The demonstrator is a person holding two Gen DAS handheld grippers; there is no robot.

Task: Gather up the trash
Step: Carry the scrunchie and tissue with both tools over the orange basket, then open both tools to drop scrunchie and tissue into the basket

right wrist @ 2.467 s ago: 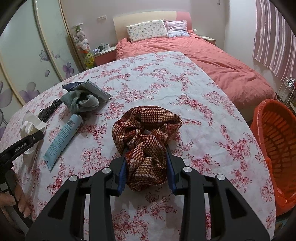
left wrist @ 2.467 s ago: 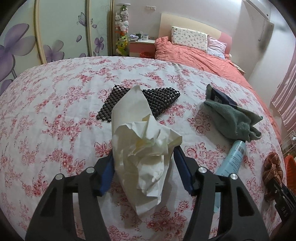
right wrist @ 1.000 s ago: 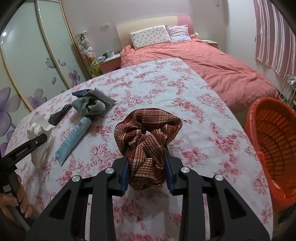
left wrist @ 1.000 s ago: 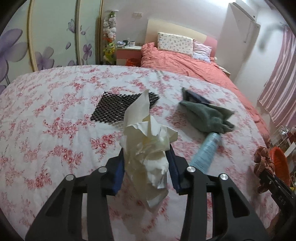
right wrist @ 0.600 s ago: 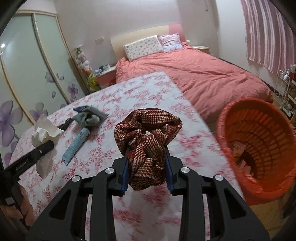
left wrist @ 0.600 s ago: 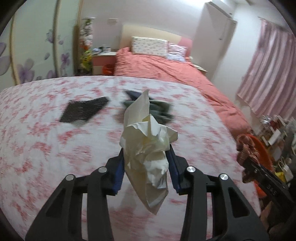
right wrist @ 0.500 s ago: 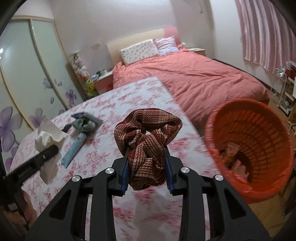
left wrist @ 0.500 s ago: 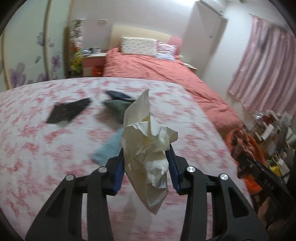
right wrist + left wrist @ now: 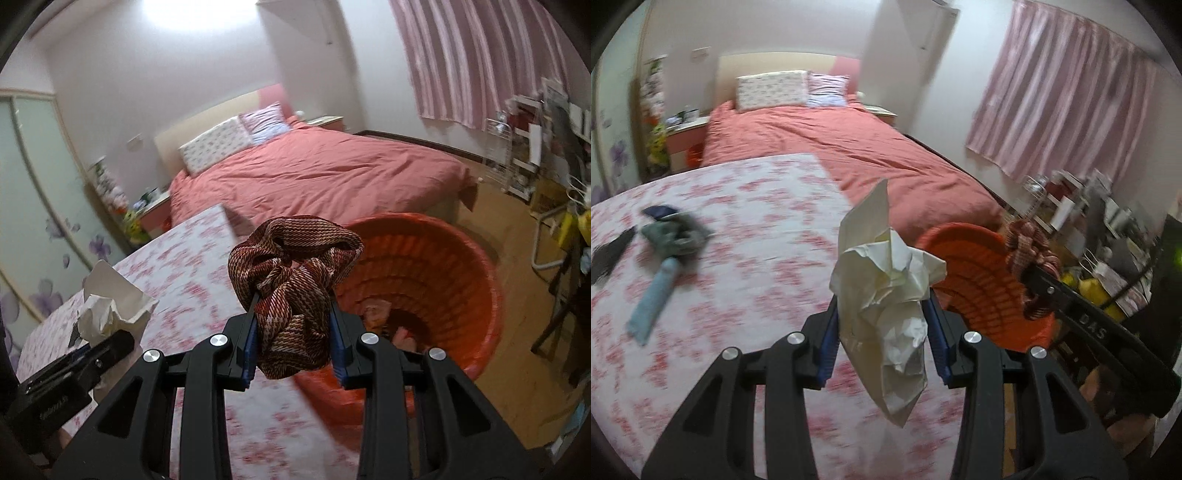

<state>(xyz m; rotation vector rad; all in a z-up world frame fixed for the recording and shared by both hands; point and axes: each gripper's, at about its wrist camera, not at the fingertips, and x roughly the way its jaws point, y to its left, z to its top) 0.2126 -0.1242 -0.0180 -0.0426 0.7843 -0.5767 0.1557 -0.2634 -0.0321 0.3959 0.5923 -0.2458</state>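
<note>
**Both tongs loaded, one basket ahead**

Plainly two tongs are at work, each clamped on one piece; the left gripper (image 9: 882, 332) pinches a single wad of crumpled paper (image 9: 886, 295), cream-white, creased and papery, with one stiff flap standing up above the blue pads; the right gripper (image 9: 293, 341) squeezes one scrunchie (image 9: 291, 280), a ruffled ring of woven cloth in maroon and tan stripes, bunched over its blue pads.

One orange basket (image 9: 476, 295) sits just beyond and to the right of the right tongs' tips; it is round, plastic, with ribbed, slotted walls, and a few scraps lie blurred at its bottom; from the left wrist view it lies right of the left tongs, behind the paper.

Left of the left tongs, on the floral tablecloth (image 9: 757, 258), lie one pale blue tube (image 9: 653, 295), one grey-green rumpled cloth (image 9: 677, 230) and one black mesh mat (image 9: 607, 251), all blurred; one bed with a salmon quilt (image 9: 849, 155) and two pillows stands far ahead.
</note>
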